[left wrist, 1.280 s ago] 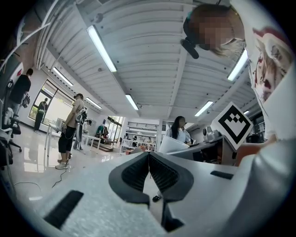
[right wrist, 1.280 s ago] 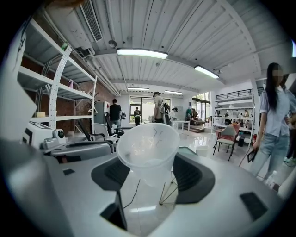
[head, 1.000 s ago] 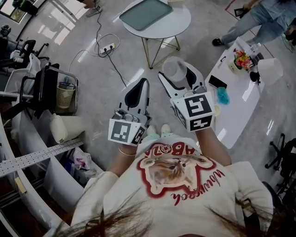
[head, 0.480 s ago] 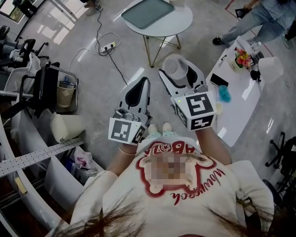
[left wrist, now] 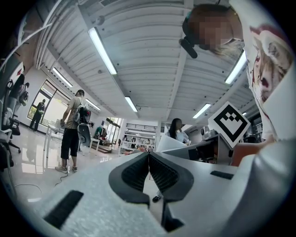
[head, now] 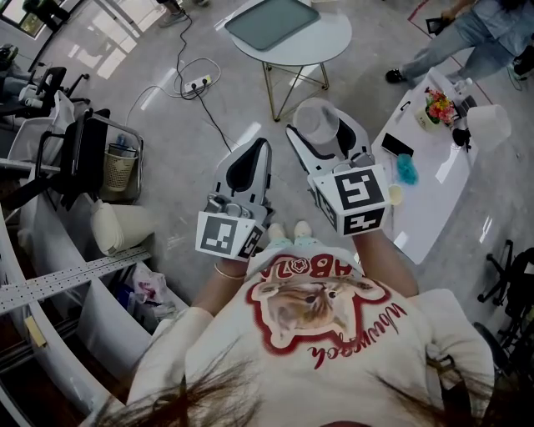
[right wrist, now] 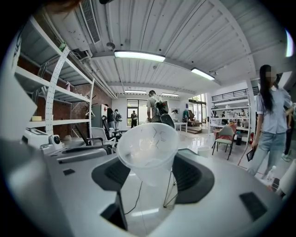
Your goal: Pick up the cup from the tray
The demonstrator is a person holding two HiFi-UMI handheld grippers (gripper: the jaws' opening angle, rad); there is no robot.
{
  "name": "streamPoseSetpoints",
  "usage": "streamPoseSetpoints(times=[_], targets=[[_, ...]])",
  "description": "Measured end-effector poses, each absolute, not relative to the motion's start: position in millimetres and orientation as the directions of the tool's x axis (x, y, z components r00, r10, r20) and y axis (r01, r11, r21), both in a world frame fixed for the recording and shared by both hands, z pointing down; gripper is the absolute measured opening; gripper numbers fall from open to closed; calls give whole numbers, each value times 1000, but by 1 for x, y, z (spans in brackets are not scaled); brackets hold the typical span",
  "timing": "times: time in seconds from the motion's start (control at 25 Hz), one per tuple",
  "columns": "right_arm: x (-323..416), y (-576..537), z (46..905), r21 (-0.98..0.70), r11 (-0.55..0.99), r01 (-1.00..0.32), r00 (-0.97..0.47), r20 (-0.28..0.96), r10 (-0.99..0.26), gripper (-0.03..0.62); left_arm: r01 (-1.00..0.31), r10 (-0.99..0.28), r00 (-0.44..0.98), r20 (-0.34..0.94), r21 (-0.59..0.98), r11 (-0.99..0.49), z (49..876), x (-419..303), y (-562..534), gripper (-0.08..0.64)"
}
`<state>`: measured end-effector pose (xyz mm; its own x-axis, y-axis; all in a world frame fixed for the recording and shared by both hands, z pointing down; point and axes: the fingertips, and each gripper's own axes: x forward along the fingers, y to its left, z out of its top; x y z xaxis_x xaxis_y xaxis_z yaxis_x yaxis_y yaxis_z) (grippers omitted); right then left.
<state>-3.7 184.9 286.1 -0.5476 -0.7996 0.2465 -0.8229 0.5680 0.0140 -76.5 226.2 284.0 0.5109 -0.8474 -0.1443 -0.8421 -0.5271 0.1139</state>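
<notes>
– Up top in head view, what's biggest?
– Grey floor (head: 183, 158) fills most of it. Next the long white worktop (head: 434, 200) at right, then the round worktop (head: 321, 46) at top w/ the tray (head: 271, 21) on it.
– And the grippers?
– Both are over the floor, side by side, just ahead of the person's chest. On the left gripper (head: 257, 148) the jaws are pressed together w/ nothing betw. them; its own view shows the pads meeting at the tips. On the right gripper (head: 324, 129) the jaws are spread round the cup, pinching it.
– Cup where, exactly?
– The cup (right wrist: 148, 148) sits betw. the right gripper's pads. It's off the tray and well apart from it, above the floor betw. the two worktops. Translucent plastic, mouth turned toward that gripper's cam, narrow end down betw. the pads.
– Anything hard to see?
– The tray's far edge is cut off by the frame top. The cup's base is only seen blurred thru its own wall, so exact contact pts w/ the pads are unclear. Small stuff on the long white worktop: flowers (head: 438, 108), a dark phone (head: 394, 147), and a teal item (head: 403, 171) that I can't ID.
</notes>
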Motion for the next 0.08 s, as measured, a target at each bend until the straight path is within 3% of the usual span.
streamPoseSetpoints(times=[0.08], targets=[[-6, 187, 285, 16, 568, -823, -548, 246, -800, 282, -843, -849, 508, -146, 115, -525, 283, -79, 228, 14]])
